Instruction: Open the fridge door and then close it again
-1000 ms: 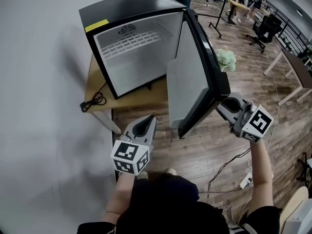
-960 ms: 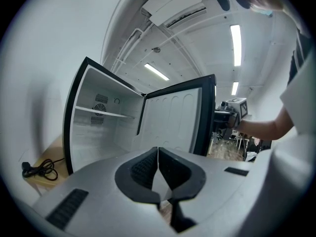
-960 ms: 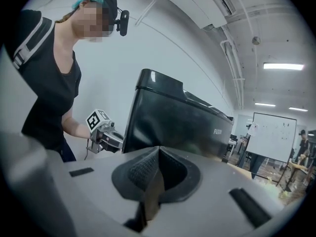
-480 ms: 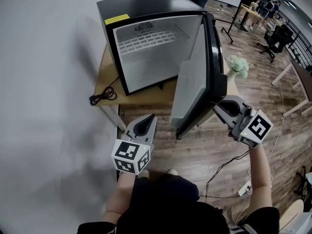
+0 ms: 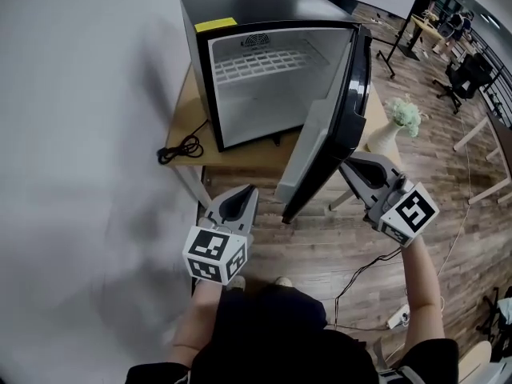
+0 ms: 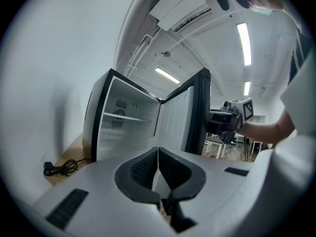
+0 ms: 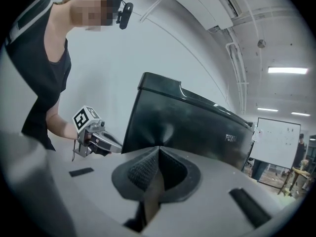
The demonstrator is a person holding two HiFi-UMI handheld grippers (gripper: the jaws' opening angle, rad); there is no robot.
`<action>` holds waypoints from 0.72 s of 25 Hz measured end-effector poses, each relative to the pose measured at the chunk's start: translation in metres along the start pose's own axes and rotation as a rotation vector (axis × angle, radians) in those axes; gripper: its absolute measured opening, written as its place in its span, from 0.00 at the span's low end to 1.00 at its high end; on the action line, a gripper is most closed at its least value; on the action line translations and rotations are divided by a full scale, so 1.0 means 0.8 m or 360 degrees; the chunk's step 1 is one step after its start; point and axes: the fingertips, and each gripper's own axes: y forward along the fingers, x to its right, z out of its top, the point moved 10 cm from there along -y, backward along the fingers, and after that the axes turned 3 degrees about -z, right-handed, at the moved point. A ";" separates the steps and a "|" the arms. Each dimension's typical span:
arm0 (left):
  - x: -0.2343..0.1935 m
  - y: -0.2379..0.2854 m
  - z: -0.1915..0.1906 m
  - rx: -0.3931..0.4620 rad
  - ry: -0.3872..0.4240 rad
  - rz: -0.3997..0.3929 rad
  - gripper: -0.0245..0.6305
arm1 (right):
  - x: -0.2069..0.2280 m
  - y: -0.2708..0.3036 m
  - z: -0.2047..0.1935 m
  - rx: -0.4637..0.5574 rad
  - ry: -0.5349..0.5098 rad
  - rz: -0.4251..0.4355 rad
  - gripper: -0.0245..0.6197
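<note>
Fridge door [image 5: 324,142]: hangs partly open on the right side of the fridge, with its pale inner face turned toward the cabinet. Over the last second it has swung in from a wider angle, so the opening half of the task looks done and the closing half is under way.
Cord [image 5: 182,149]: black and coiled near the table's left edge, clear of the door's path.
Table [image 5: 194,102]: wooden, and it carries the fridge.
Left gripper [image 5: 240,197]: jaws pressed together on nothing. It is held low off the table's front edge, points into the open cabinet and is well apart from the door.
Fridge [image 5: 240,6]: black outside and white inside, with one wire shelf [image 5: 268,61] and nothing stored.
Right gripper [image 5: 349,169]: jaws closed flat and empty, with the tip at the door's black outer face near its free edge. It has followed the door leftward, which reads as a push.
Vase [image 5: 388,137]: white with pale flowers, near the table's right edge on the door's outer side.
Remaining: the gap is still wide, so more steady pushing toward the cabinet seems needed before the door seals.
</note>
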 end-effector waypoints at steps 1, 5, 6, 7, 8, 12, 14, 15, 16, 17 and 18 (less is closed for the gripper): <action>-0.001 -0.002 0.000 0.0001 0.0000 0.0006 0.05 | -0.001 0.004 0.000 -0.0004 -0.0014 -0.0003 0.02; -0.004 -0.010 0.000 0.0006 -0.0002 0.0028 0.05 | -0.007 0.020 0.006 0.0034 -0.0024 -0.0011 0.02; -0.005 -0.012 0.000 0.0008 -0.0004 0.0035 0.05 | -0.008 0.025 0.008 0.0048 -0.0028 -0.0014 0.02; -0.006 -0.014 0.000 0.0010 -0.0005 0.0041 0.05 | -0.009 0.029 0.009 0.0051 -0.0037 -0.0020 0.02; -0.007 -0.016 0.000 0.0014 -0.0006 0.0048 0.05 | -0.010 0.032 0.008 0.0036 -0.0049 -0.0029 0.02; -0.012 -0.025 0.000 0.0026 -0.0012 0.0080 0.05 | -0.014 0.049 0.010 0.0003 -0.0070 -0.0064 0.02; -0.014 -0.030 0.000 0.0032 -0.0017 0.0097 0.05 | -0.017 0.059 0.013 0.0003 -0.0085 -0.0084 0.02; -0.015 -0.033 0.000 0.0034 -0.0019 0.0105 0.05 | -0.018 0.064 0.014 0.0000 -0.0098 -0.0096 0.02; -0.016 -0.035 -0.001 0.0036 -0.0021 0.0114 0.05 | -0.020 0.070 0.016 -0.0005 -0.0112 -0.0109 0.02; -0.016 -0.038 -0.001 0.0038 -0.0022 0.0123 0.05 | -0.022 0.074 0.018 -0.0010 -0.0124 -0.0123 0.02; -0.017 -0.041 -0.001 0.0041 -0.0024 0.0133 0.05 | -0.024 0.079 0.020 -0.0015 -0.0135 -0.0136 0.02</action>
